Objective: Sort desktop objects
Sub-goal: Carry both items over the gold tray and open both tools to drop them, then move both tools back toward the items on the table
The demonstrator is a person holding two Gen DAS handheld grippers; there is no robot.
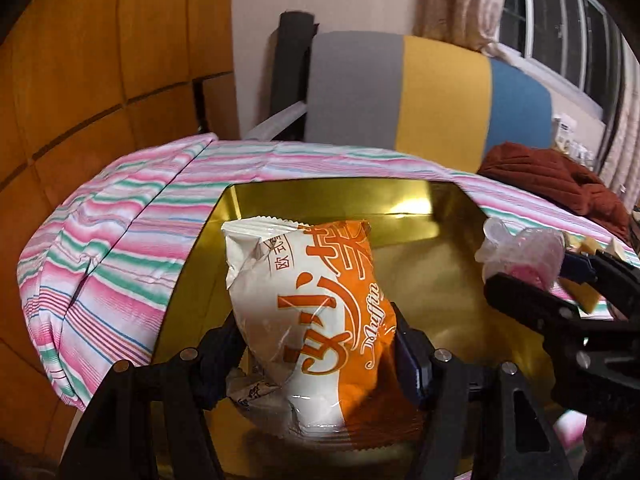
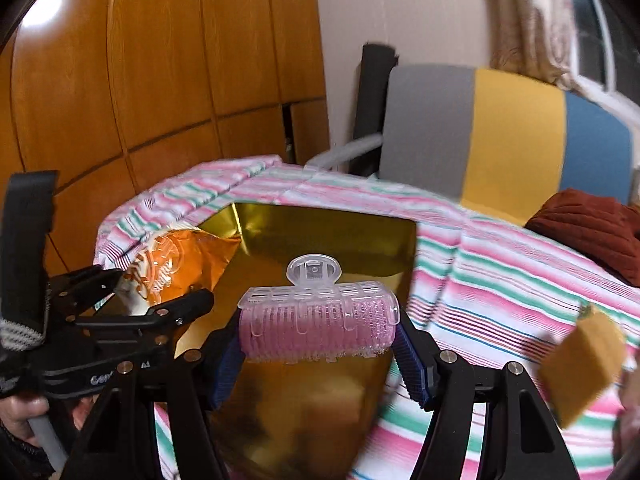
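My left gripper (image 1: 316, 344) is shut on an orange and white snack packet (image 1: 312, 320) and holds it over the gold tray (image 1: 420, 208). My right gripper (image 2: 318, 340) is shut on a pink hair roller with a clear clip (image 2: 318, 320), also above the gold tray (image 2: 320, 232). The right gripper with the roller (image 1: 520, 256) shows at the right edge of the left wrist view. The left gripper with the packet (image 2: 176, 264) shows at the left of the right wrist view.
The tray lies on a pink, green and white striped cloth (image 1: 120, 248). A dark red knitted garment (image 2: 592, 228) lies at the back right. A yellow-brown flat piece (image 2: 580, 364) sits at the right. A grey, yellow and blue chair back (image 1: 420, 92) stands behind the table.
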